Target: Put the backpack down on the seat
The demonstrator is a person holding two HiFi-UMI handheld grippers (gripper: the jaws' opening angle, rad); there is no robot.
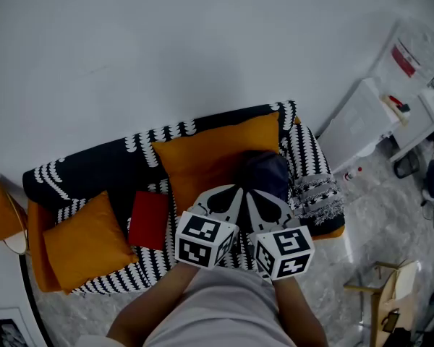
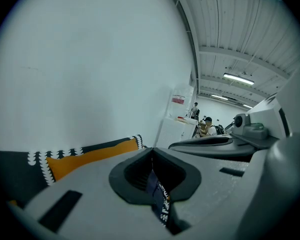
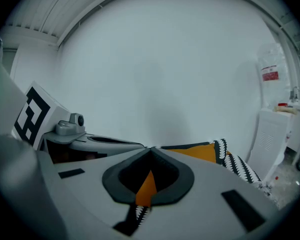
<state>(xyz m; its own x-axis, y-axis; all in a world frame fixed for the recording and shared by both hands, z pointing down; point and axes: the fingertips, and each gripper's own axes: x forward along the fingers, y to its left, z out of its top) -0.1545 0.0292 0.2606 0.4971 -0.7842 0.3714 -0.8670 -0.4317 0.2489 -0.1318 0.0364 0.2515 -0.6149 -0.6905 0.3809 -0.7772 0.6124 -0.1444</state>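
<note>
The dark navy backpack (image 1: pixel 266 173) rests on the right part of the sofa seat (image 1: pixel 148 262), leaning against the big orange back cushion (image 1: pixel 202 154). My left gripper (image 1: pixel 228 195) and right gripper (image 1: pixel 264 202) hover side by side just in front of it, pointing at the sofa back. In the left gripper view the left gripper (image 2: pixel 151 149) has its jaws met at the tips, with only dark blue and patterned cloth showing through the slit behind them. The right gripper (image 3: pixel 150 148) is likewise shut and empty, with orange cushion showing through its slit.
The sofa wears a black-and-white patterned cover. An orange cushion (image 1: pixel 87 241) and a red cushion (image 1: pixel 148 219) lie on its left half. A white cabinet (image 1: pixel 362 121) stands right of the sofa, a wooden chair (image 1: pixel 383 295) at lower right. People (image 2: pixel 206 126) sit far off.
</note>
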